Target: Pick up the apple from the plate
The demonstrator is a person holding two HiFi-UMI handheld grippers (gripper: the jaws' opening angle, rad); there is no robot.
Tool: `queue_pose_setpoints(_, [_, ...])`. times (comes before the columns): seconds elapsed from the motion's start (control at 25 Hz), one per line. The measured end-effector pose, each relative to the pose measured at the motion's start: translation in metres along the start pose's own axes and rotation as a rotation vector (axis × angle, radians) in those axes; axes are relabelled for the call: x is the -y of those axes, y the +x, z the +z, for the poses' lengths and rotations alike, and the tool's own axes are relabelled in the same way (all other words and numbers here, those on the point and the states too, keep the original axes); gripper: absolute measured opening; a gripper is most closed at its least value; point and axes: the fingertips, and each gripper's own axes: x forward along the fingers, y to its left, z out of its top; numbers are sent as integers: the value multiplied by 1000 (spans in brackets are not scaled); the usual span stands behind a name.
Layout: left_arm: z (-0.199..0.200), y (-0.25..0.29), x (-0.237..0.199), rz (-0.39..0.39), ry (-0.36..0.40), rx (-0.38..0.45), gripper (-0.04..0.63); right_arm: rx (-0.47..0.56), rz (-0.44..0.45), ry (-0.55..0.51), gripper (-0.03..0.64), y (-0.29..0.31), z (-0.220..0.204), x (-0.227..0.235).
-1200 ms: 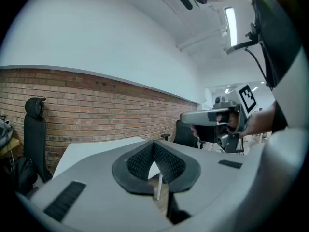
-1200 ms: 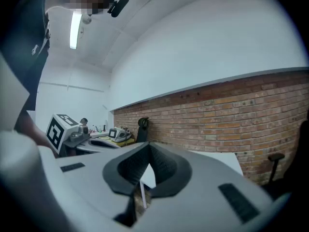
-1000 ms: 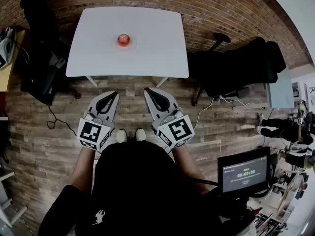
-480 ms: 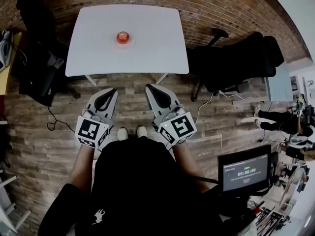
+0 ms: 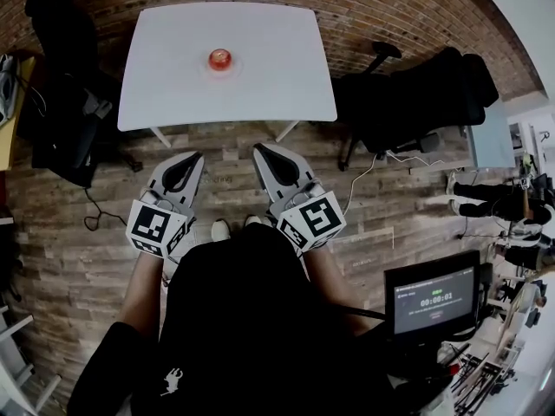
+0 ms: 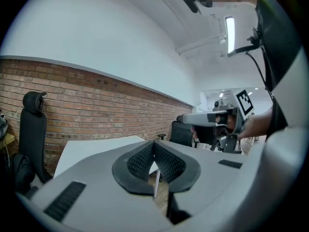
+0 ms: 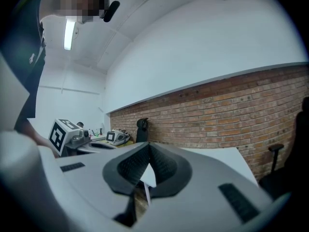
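Note:
A red apple [image 5: 219, 57] sits on a small pale plate [image 5: 208, 67] near the middle of the white table [image 5: 277, 85], far ahead of both grippers. My left gripper [image 5: 194, 156] hangs over the wooden floor short of the table's front edge, its jaws shut and empty. My right gripper [image 5: 258, 148] is beside it, also shut with nothing in it. In the left gripper view the pads meet at the left gripper's [image 6: 154, 145] tip, with the table top beyond. The right gripper view shows the right gripper's [image 7: 148, 146] pads likewise closed together. Neither gripper view shows the apple.
A black office chair [image 5: 61, 33] stands left of the table and another black chair [image 5: 416, 102] to its right. A monitor [image 5: 431, 300] and cluttered gear are at the lower right. A brick wall [image 5: 381, 7] runs behind the table. A cable [image 5: 95, 215] lies on the floor.
Both grippers have edged slightly forward toward the table, still shut. The apple and plate have not moved on the table.

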Motion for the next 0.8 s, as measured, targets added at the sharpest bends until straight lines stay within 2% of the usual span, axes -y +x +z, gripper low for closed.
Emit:
queue_pose_setpoints(0.44, [0, -21, -16, 27, 8, 14, 6, -4, 21, -20, 5, 18, 1, -22])
queue_pose_setpoints(0.8, [2, -7, -17, 46, 8, 0, 6, -1, 44, -16, 5, 25, 7, -8])
